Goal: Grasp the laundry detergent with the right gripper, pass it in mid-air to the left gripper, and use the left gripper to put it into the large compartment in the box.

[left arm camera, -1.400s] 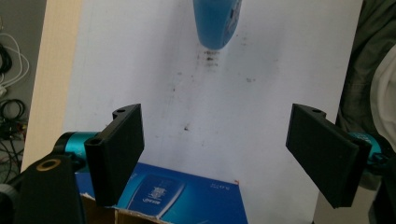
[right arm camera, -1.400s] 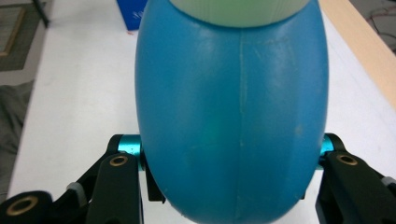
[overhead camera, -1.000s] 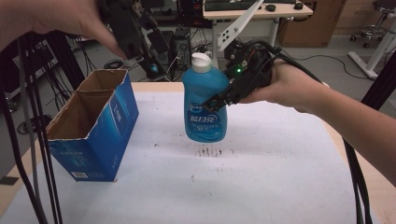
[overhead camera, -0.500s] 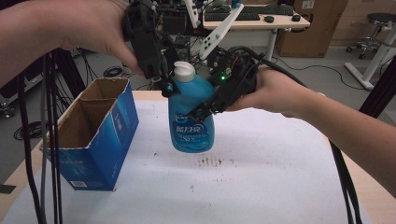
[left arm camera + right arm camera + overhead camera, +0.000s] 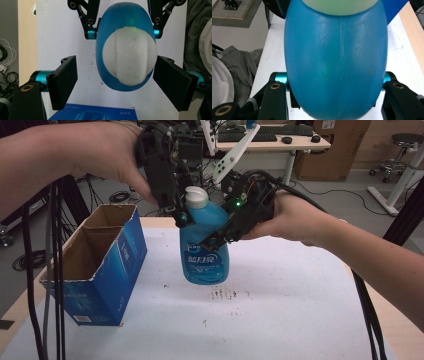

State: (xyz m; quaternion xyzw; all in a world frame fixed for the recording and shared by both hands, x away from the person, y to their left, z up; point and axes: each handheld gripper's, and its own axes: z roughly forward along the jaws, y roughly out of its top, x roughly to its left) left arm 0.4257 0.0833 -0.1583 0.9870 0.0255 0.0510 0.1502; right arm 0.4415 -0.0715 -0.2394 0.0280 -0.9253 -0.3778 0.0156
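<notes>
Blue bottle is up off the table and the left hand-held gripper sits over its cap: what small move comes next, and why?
Probably close the left hand-held gripper on the white cap. Its jaws stand open on either side of the cap without touching it, while the right hand-held gripper is clamped on the blue bottle, holding it above the table beside the open blue carton.

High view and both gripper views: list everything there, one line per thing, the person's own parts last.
Bottle: one, blue with a white cap, held above the table.
Box: one, blue cardboard, open top, on the table's left.
Table: one, white cover with a wooden edge.
Desk: one, pale, in the background, with a keyboard.
Left gripper: one, black, jaws open around the cap from above.
Right gripper: one, black, jaws shut on the bottle's body.
Hands: two, the left and the right.
</notes>
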